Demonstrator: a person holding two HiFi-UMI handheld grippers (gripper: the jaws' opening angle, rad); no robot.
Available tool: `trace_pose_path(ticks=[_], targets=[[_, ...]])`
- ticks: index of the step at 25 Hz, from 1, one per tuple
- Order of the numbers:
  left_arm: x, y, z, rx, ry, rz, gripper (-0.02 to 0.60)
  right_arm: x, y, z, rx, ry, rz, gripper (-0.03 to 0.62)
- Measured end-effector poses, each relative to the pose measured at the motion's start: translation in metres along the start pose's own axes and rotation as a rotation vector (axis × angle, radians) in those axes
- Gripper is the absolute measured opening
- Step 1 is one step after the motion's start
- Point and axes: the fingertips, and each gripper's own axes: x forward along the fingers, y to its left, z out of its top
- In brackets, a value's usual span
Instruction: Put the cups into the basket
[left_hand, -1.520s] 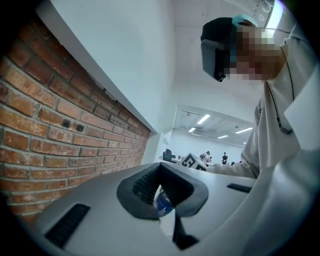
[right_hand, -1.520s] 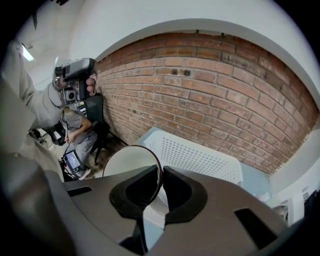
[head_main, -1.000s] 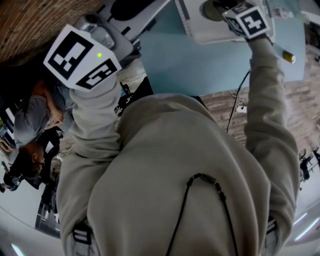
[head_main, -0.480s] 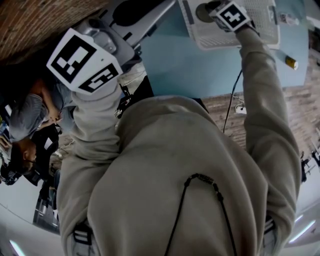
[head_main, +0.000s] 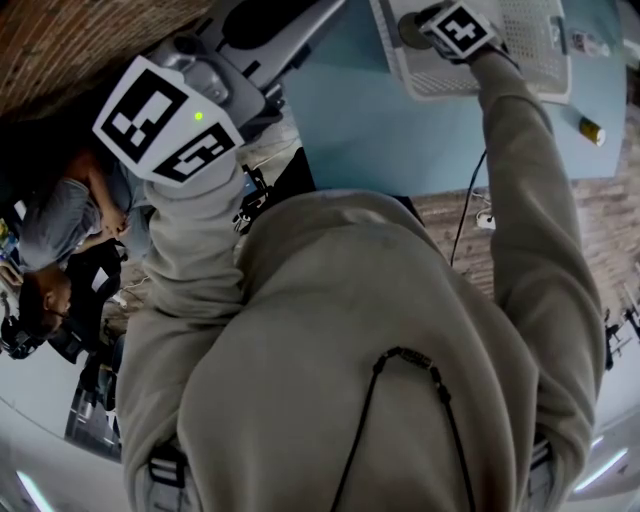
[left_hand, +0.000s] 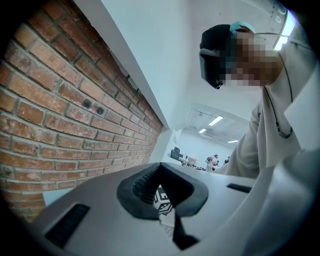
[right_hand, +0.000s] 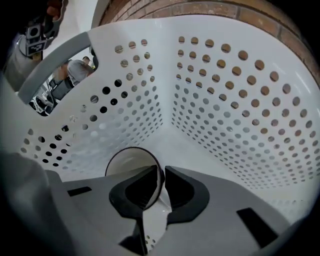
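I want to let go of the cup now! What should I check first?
1. Right gripper pinching the cup by its rim: ok.
2. Cup down inside the white basket: ok.
3. Cup's mouth facing up: ok.
4. Cup's bottom resting on the basket floor: cannot tell, the gripper hides it.
5. Basket standing on the blue table: ok.
6. Left gripper away from the basket and holding nothing: ok.
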Motion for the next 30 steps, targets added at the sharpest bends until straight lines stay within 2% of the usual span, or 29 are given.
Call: trace_pose_path(ticks=[2,6,9,21,30], targets=[[-0.001,0.002,0.0,-0.001,-0.001,0.005,-0.002,0.0,0.0,0.0,0.008,-0.001,0.0,0.067],[-0.001,0.002,0.002,-0.002,-0.005,0.004,-0.002,-0.001,0.0,0.002,0.004,-0.004,-0.003,0.163],[0.0,0.002,0.003,-0.001,-0.007,0.003,-0.002,0.003,0.006,0.002,0.004,0.004,0.019,0.19],[0.001,0.0,0.004,-0.004,-0.008,0.004,-0.002,0.005,0.009,0.002,-0.013,0.014,0.036,0.199],[0.004,0.003,0.002,-0.001,-0.014,0.002,-0.002,-0.016,-0.017,0.013,-0.01,-0.033,-0.052,0.199]])
